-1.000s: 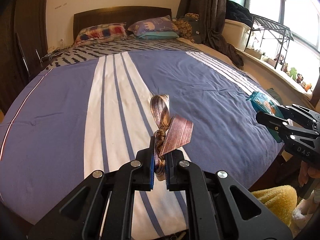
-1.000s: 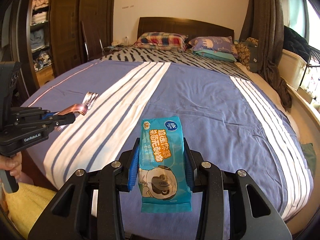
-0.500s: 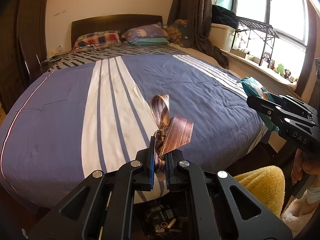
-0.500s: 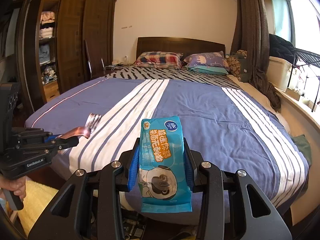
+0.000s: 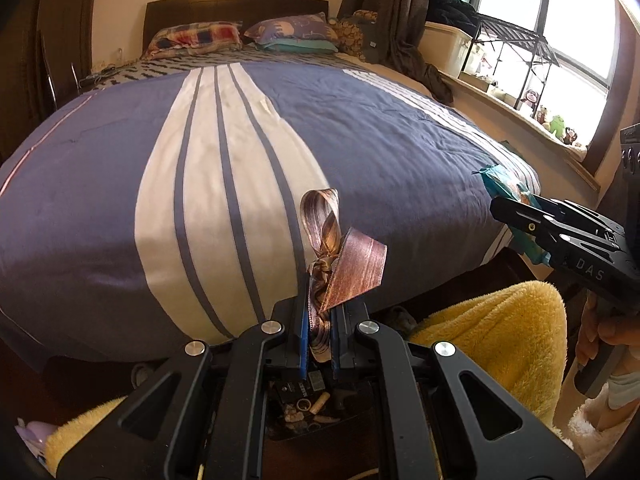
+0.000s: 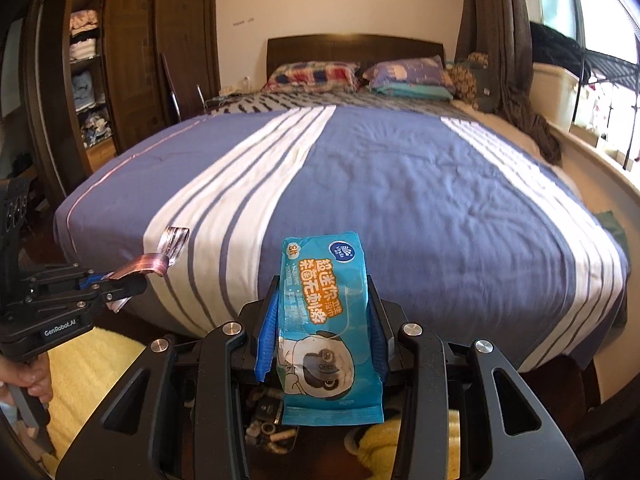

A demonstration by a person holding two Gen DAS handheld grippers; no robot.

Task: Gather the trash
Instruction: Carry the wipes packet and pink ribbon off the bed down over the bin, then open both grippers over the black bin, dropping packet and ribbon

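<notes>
My left gripper (image 5: 319,312) is shut on a knotted bronze ribbon (image 5: 344,264), whose loop and tail stick up past the fingertips. It hangs just beyond the foot of the bed (image 5: 240,160). My right gripper (image 6: 323,312) is shut on a blue wet-wipes pack (image 6: 326,320), held upright between the blue pads. The right wrist view shows the left gripper (image 6: 120,286) with the ribbon (image 6: 160,256) at the left. In the left wrist view the right gripper (image 5: 520,216) with the pack (image 5: 504,188) is at the right edge.
A dark tray of small junk (image 5: 308,404) lies on the floor below both grippers, also seen as tray (image 6: 268,432). Yellow fluffy fabric (image 5: 500,340) sits beside it. A wardrobe (image 6: 100,80) stands left, a window sill with a rack (image 5: 520,60) right. A hand (image 6: 28,376) grips the left handle.
Both grippers have drawn back from over the bed and sunk, so the bed's foot edge, the floor tray and the yellow fabric now show beneath them. Both grips are unchanged.
</notes>
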